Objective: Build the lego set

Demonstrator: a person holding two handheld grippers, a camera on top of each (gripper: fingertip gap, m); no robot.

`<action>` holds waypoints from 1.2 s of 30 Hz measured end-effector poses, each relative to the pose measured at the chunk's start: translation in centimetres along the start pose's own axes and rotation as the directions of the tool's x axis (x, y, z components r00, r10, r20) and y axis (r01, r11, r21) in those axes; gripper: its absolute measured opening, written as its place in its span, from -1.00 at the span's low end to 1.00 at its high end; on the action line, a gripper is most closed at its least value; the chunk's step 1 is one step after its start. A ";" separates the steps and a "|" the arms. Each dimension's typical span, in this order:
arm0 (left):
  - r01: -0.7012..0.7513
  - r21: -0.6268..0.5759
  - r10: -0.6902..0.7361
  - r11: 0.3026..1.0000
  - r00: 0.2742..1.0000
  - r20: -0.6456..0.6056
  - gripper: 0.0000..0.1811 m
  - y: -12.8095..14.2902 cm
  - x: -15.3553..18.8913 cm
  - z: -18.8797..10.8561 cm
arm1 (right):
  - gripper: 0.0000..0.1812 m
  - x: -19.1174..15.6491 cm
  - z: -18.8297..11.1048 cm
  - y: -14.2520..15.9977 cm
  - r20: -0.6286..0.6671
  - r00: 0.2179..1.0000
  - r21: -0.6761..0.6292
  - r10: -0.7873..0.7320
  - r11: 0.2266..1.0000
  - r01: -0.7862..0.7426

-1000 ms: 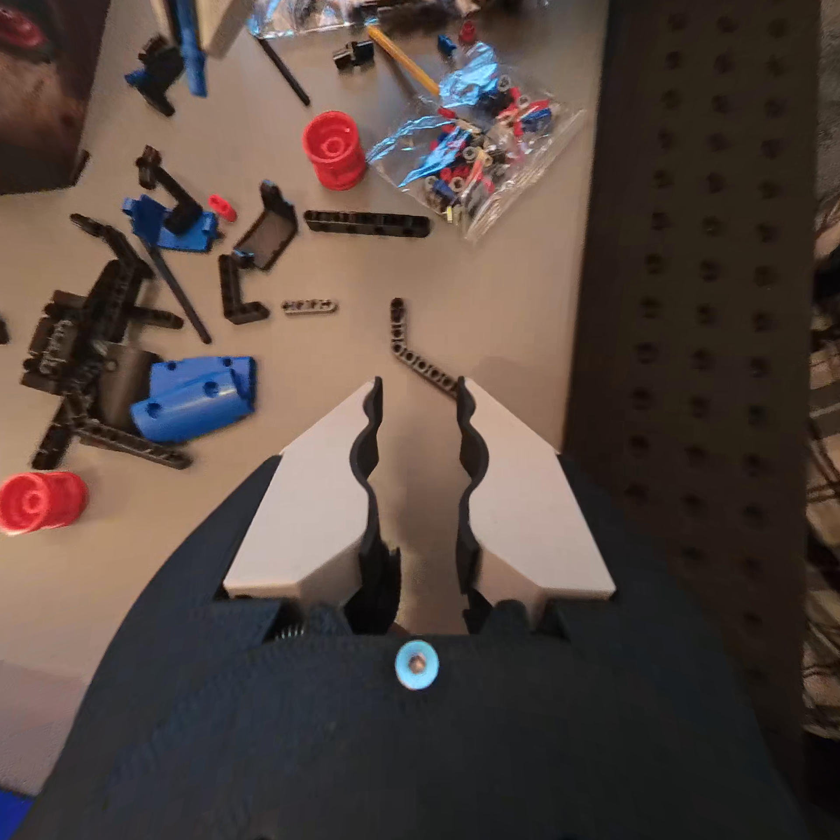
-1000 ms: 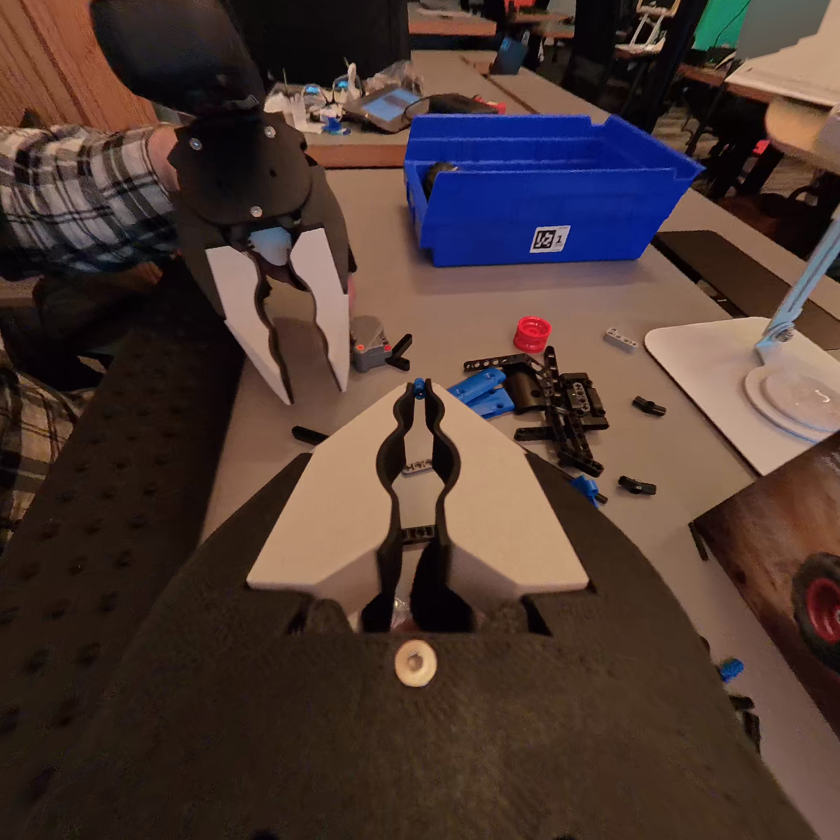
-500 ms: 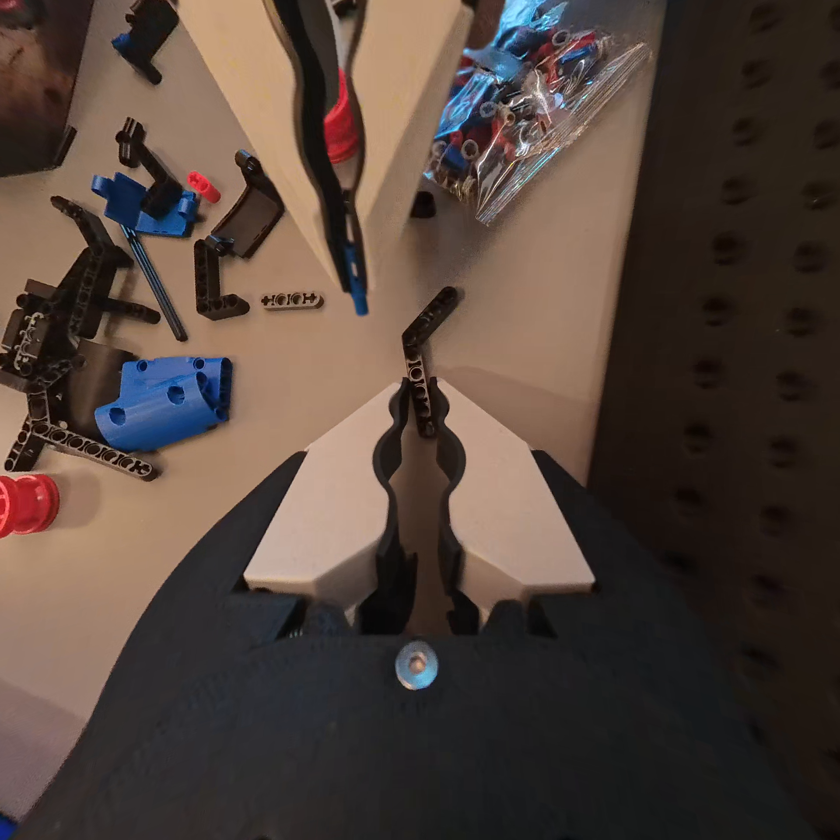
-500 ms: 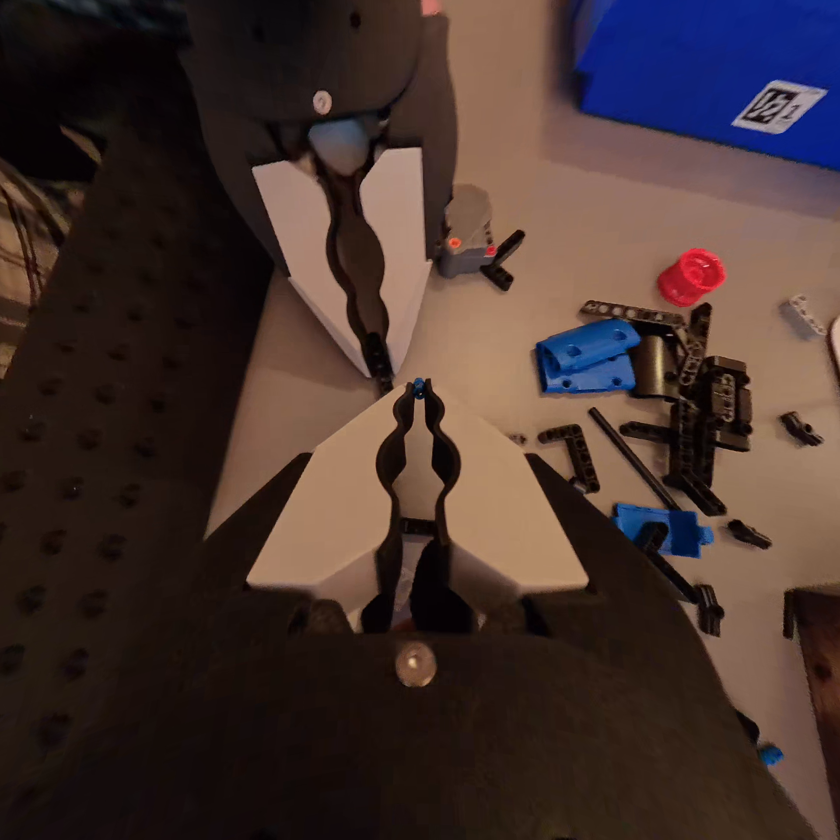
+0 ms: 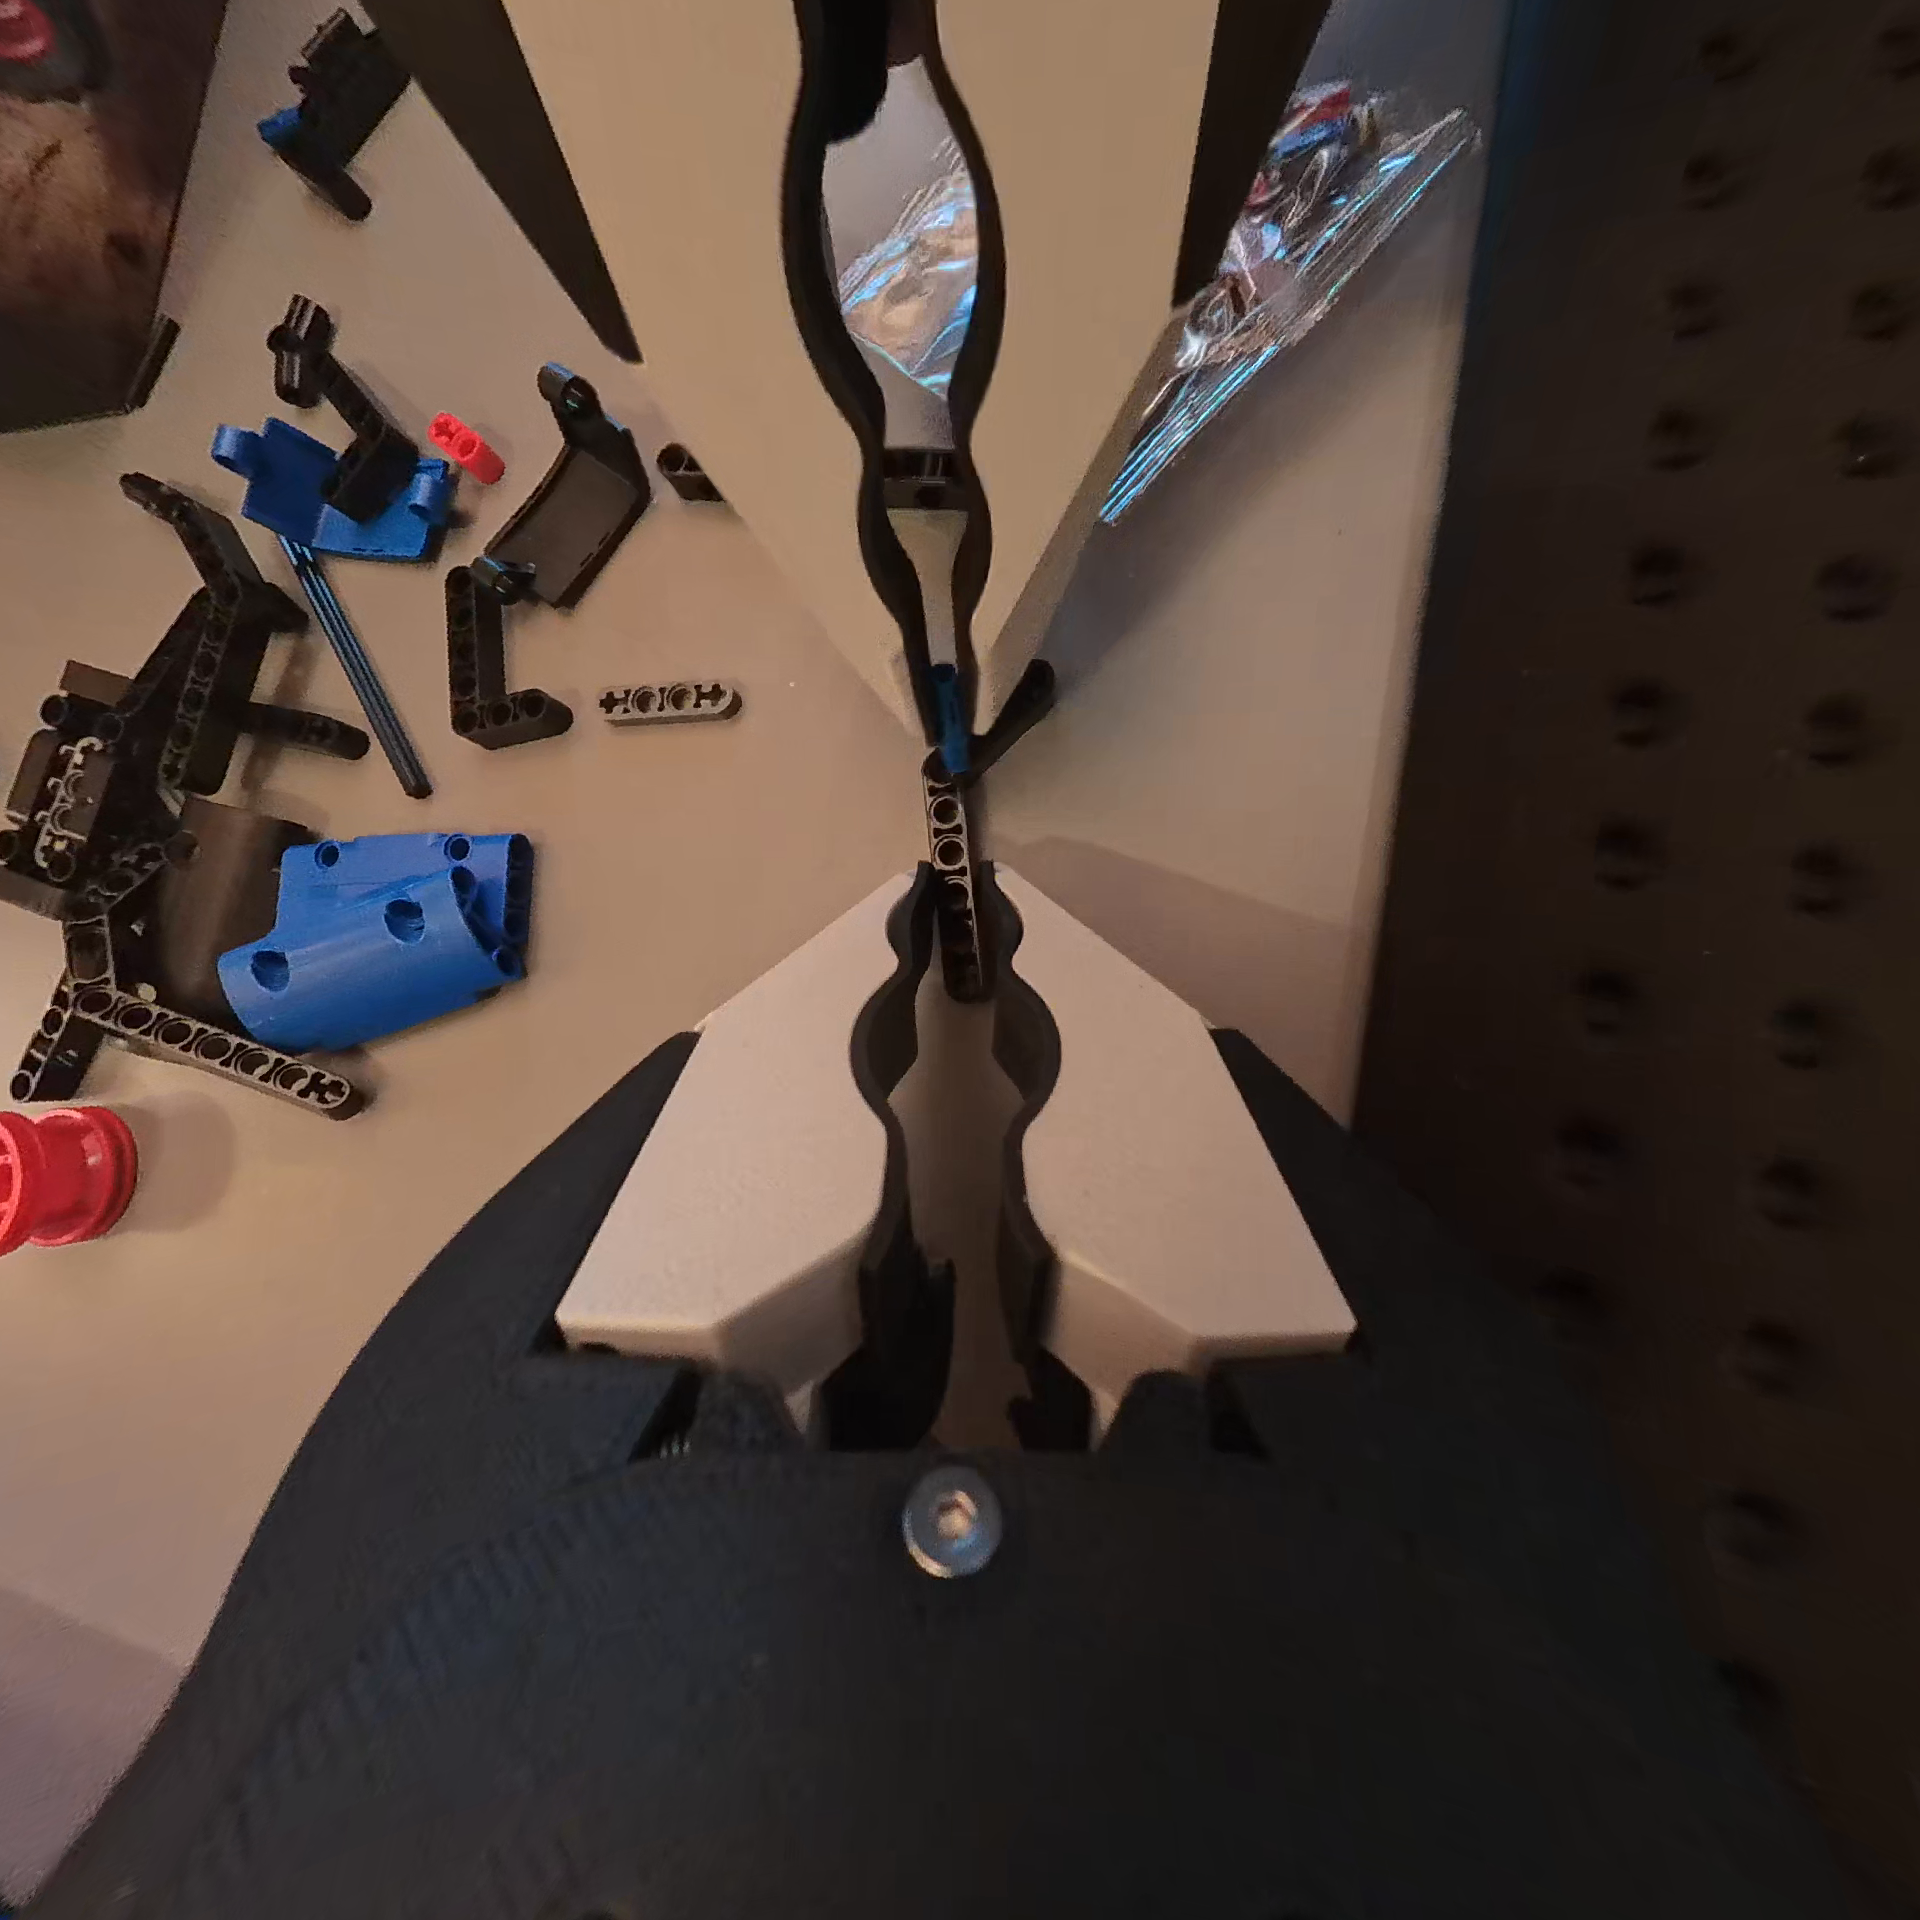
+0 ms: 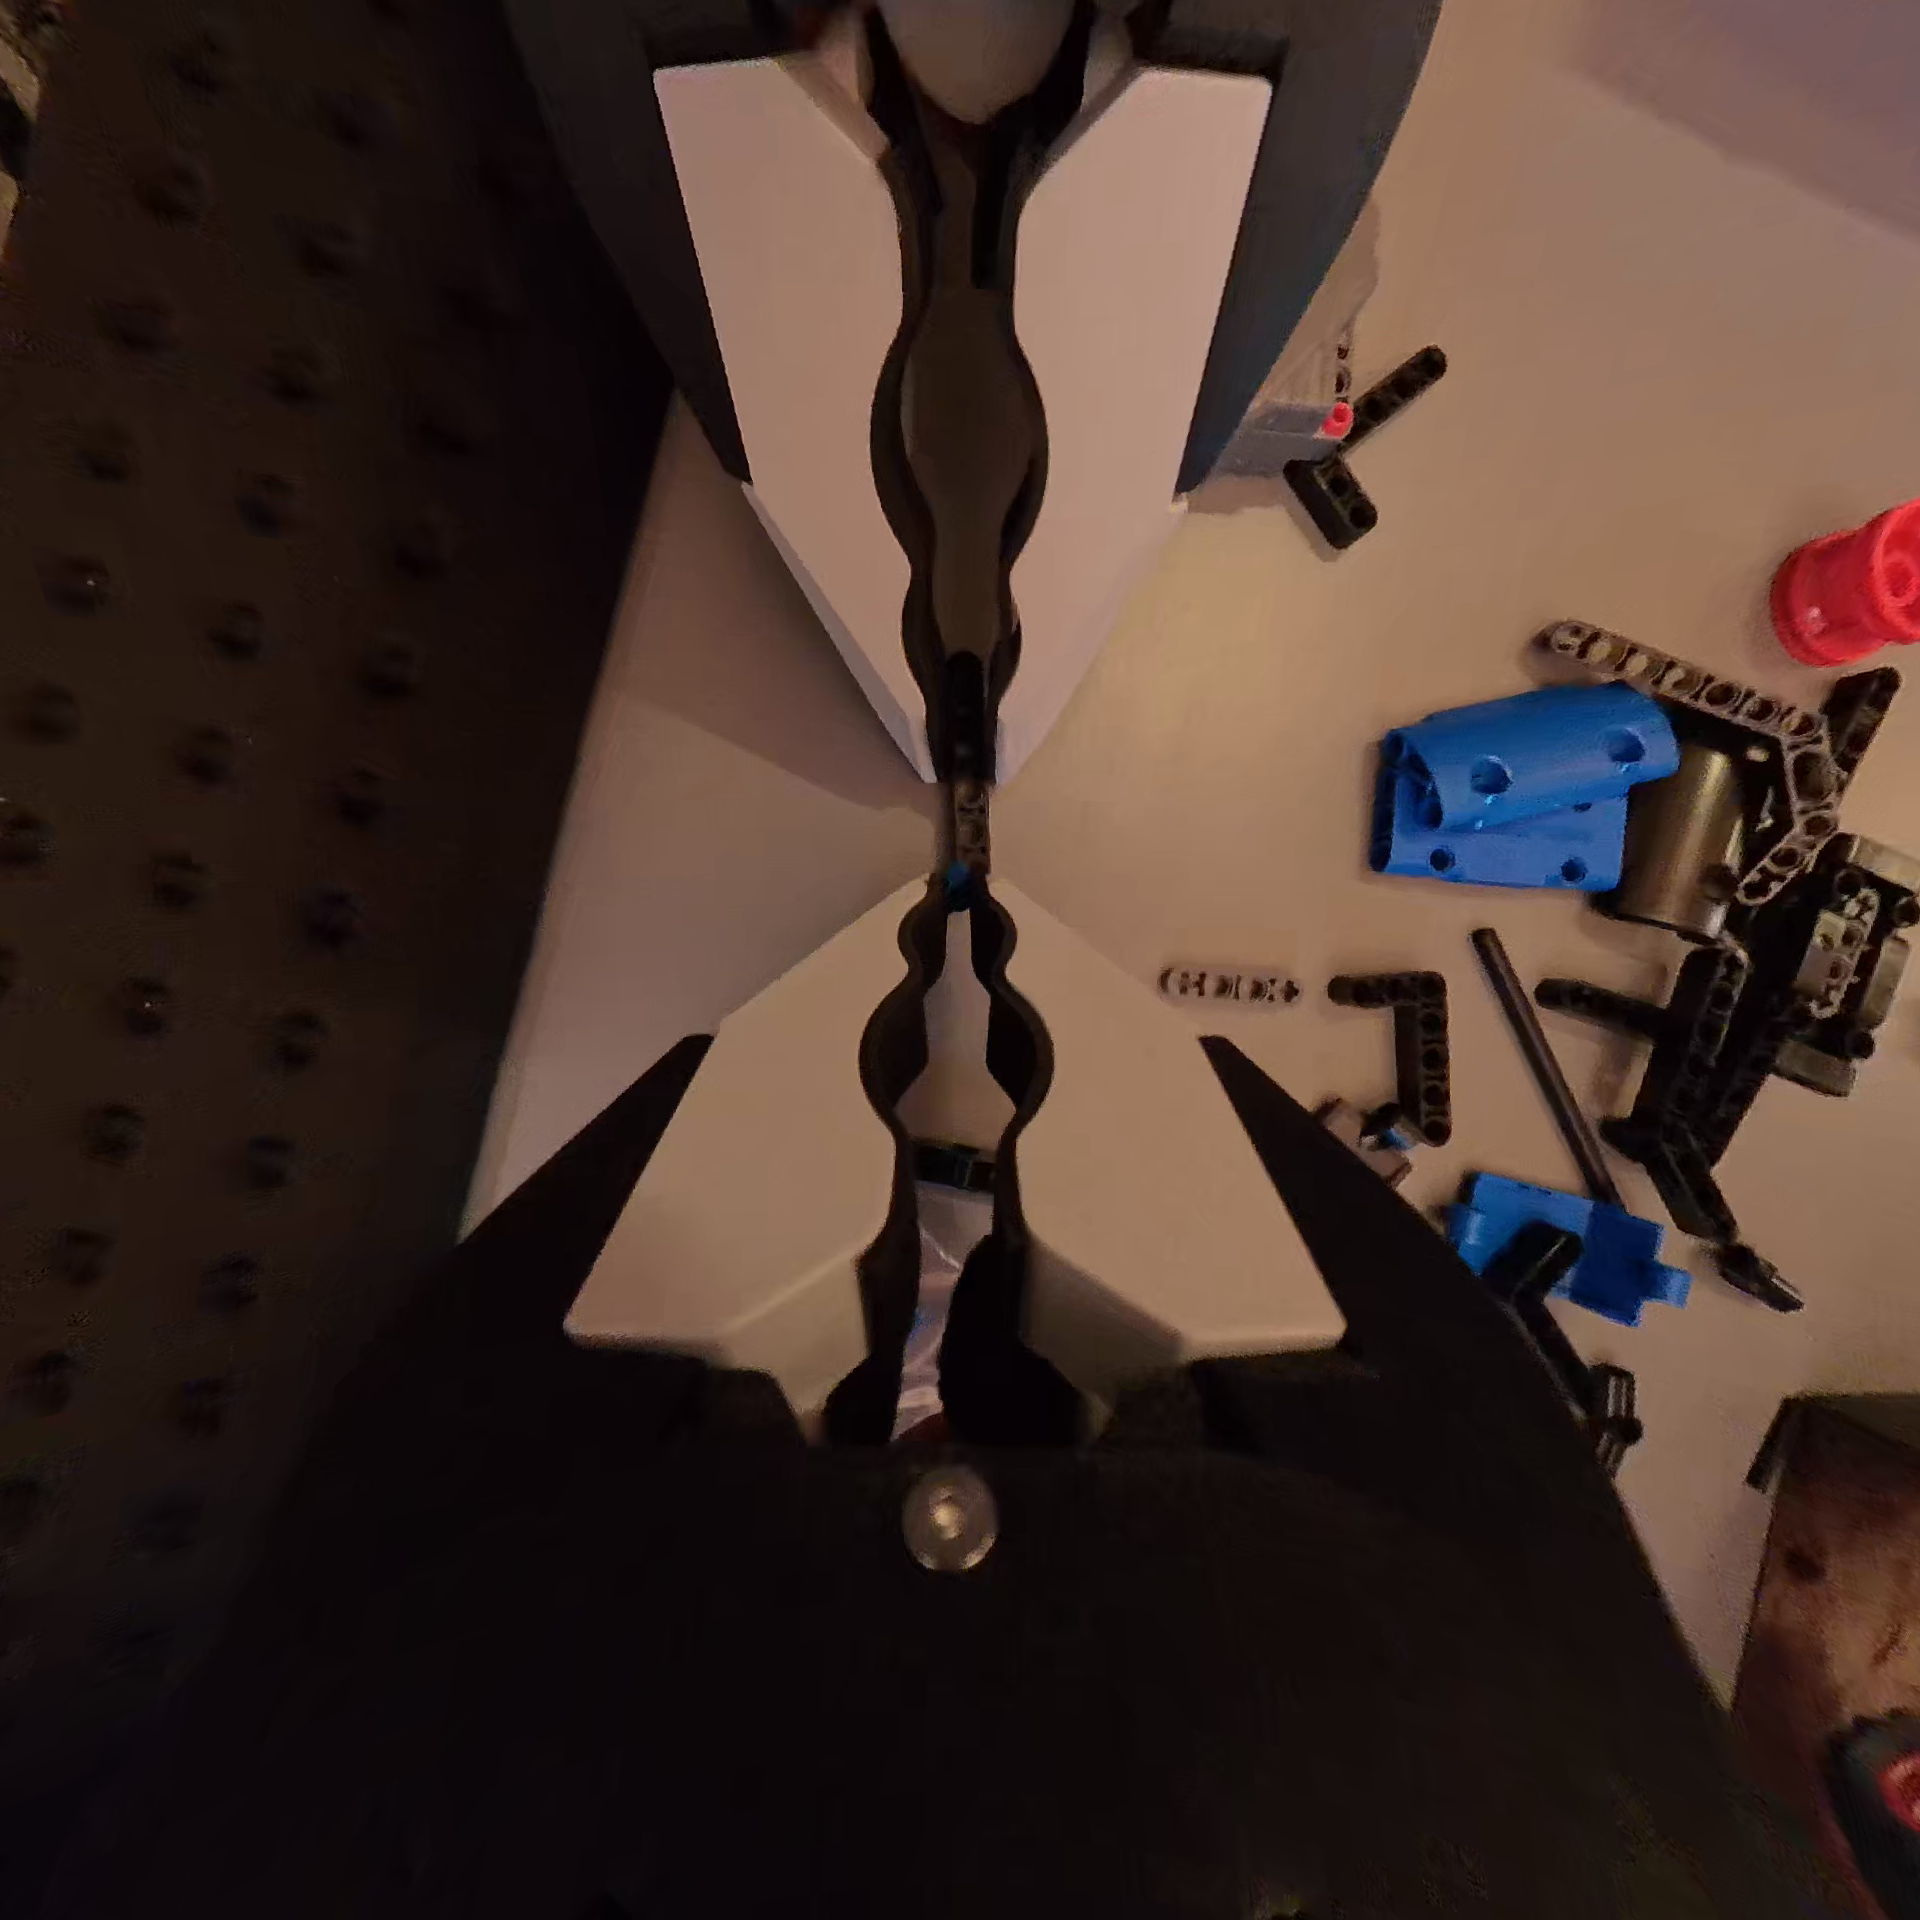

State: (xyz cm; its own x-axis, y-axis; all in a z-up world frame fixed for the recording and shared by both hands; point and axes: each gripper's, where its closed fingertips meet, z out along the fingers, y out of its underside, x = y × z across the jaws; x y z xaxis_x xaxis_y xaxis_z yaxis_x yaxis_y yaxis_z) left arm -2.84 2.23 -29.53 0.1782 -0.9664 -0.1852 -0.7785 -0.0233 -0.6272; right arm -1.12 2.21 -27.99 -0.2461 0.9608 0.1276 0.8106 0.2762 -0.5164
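We hold our left gripper [image 5: 956,914], its pale wedge-shaped fingers lined with wavy black rubber, clamped on a thin black bent plastic beam [image 5: 954,873] pierced with a row of round holes. The beam juts forward from the tips above the smooth beige tabletop [image 5: 623,1195]; its angled far arm shows only in the left wrist view. Facing it tip to tip, our right gripper [image 6: 958,906] is pinched shut on a small blue plastic pin [image 6: 956,883], whose end touches the last hole of the beam — whether it is seated in the hole we cannot tell.

To one side of the beam the loose parts lie scattered, apart from both grippers: a blue curved shell panel [image 5: 390,940] with round holes, a black beam assembly [image 5: 114,831], a black L-shaped beam [image 5: 488,665], a short grey flat link [image 5: 670,701], a thin dark axle rod [image 5: 358,675] and a ribbed red wheel hub [image 5: 57,1174]. Only the left wrist view shows the crinkled clear plastic bag of small pieces [image 5: 1278,270]. Only the right wrist view shows a grey block with a red stud [image 6: 1299,421], lying beside a short black beam [image 6: 1382,390]. A dark foam mat [image 6: 260,727] with rows of dimples borders the table — matt and soft-looking against the smooth top.
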 end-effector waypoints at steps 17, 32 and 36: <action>0.018 0.030 -0.017 0.999 1.000 -0.014 -0.94 0.0 0.0 0.1 | -0.98 0.2 0.3 0.0 0.104 0.994 -0.166 -0.020 0.985 0.037; 0.008 0.042 -0.008 0.999 1.000 -0.008 -0.94 -0.1 0.0 0.2 | -0.65 1.4 0.7 0.6 0.125 0.990 -0.183 0.073 0.982 -0.050; 0.014 0.047 -0.014 0.999 1.000 -0.011 -0.94 -0.1 0.0 0.2 | -0.88 1.4 -1.3 -0.5 0.104 0.988 -0.053 0.116 0.992 -0.111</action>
State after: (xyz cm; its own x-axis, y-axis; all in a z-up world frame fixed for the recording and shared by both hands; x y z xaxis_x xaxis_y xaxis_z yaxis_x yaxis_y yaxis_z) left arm -2.63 2.28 -29.59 0.1825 -0.9687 -0.1685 -0.7465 -0.0250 -0.6649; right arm -1.17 3.47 -26.48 -0.2047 0.9786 -0.0220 0.8597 0.1690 -0.4821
